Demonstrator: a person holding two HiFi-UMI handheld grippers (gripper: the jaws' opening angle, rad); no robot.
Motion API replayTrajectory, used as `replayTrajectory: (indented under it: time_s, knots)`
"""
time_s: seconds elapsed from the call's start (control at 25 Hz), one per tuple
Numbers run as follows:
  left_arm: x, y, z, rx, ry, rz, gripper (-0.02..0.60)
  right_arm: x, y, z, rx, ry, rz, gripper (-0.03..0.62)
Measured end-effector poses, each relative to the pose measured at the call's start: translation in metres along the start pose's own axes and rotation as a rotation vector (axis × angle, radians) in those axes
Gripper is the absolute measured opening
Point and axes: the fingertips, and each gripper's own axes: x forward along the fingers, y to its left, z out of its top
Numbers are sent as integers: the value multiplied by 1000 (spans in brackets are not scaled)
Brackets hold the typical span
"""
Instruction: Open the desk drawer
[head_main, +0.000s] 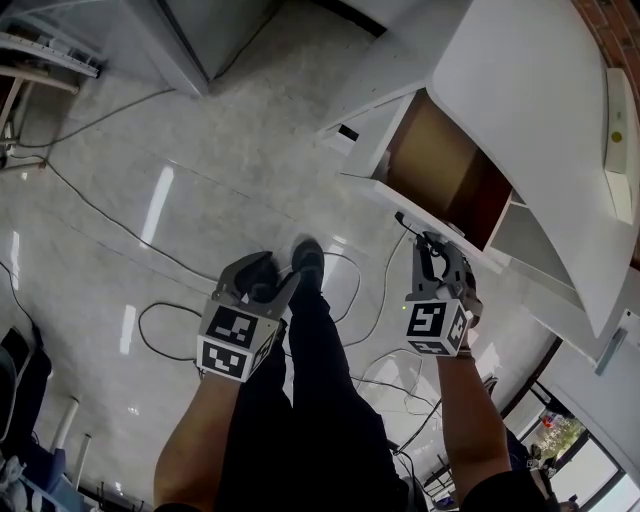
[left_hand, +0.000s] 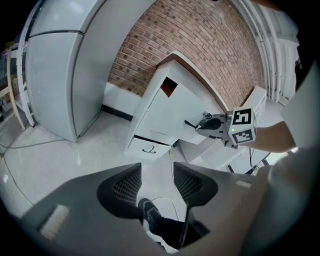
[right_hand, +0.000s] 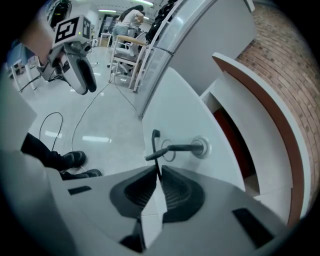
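Jaws of the right hand-held gripper (right_hand: 157, 172) are pinched almost together on the thin dark metal handle (right_hand: 172, 148), whose crossbar runs down into the narrow slot between the pads. The stem of that pull goes back to a round silvery mount (right_hand: 202, 147) on the flat white drawer front (right_hand: 185, 100). From where I stand the drawer looks partly out: a strip of red-brown inside (right_hand: 232, 145) shows past the panel's edge in the right gripper view, and in the head view a brown cavity opens under the white tabletop (head_main: 530, 110) of the desk, up at the right. The left hand-held gripper (left_hand: 157, 170) hangs off to the side with its jaws well apart and nothing between them. Beyond it are only a black shoe (left_hand: 150, 211) and the glossy pale floor (head_main: 200, 150), where black cables (head_main: 150, 315) loop. I'd judge the drawer a stiff, boxy thing that will not flex, middling in weight and likely on slides. It should answer a steady pull straight out rather than a tug to one side. The handle is the only sensible hold, but it is slim and smooth. Gripping the crossbar close to its stem looks safest, since a hold near the free end could slip off or twist the pull.
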Motion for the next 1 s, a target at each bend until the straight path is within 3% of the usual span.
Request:
replayTrajectory:
  time_s: [0.48,1.0]
  knots:
    - [0,-5,-11,33,42,-30,209,-8,32,-1,18,-9,-13,31]
    - [7,-7,-23,58,84,-61,207,10,59,-13,-72,2,-78,28]
